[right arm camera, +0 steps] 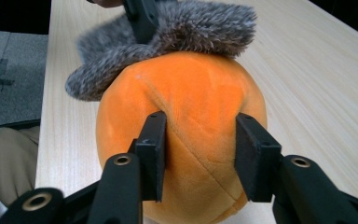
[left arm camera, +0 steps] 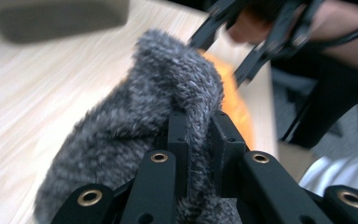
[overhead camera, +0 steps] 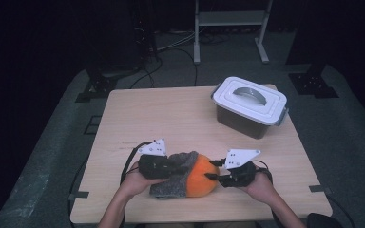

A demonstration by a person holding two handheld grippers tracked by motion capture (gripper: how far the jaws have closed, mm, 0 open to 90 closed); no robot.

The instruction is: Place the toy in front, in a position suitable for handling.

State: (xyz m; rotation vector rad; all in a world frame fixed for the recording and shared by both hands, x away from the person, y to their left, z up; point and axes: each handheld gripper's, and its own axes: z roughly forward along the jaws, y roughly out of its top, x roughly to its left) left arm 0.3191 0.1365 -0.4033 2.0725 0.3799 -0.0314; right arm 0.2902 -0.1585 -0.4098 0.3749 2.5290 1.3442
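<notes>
- Where the two grippers met, low in the middle of the high view, lay an orange plush ball [overhead camera: 202, 178] half wrapped in a grey fuzzy cover [overhead camera: 173, 183].
- The left gripper [left arm camera: 200, 135] was clenched on a fold of that cover.
- The right gripper [right arm camera: 200, 149] had its pads set against the orange plush, pinching a bulge of it.
- Both rested near the lower edge of the wooden table [overhead camera: 171, 118].
- Well apart, at the upper right, stood a lidded plastic box [overhead camera: 249, 107].
</notes>
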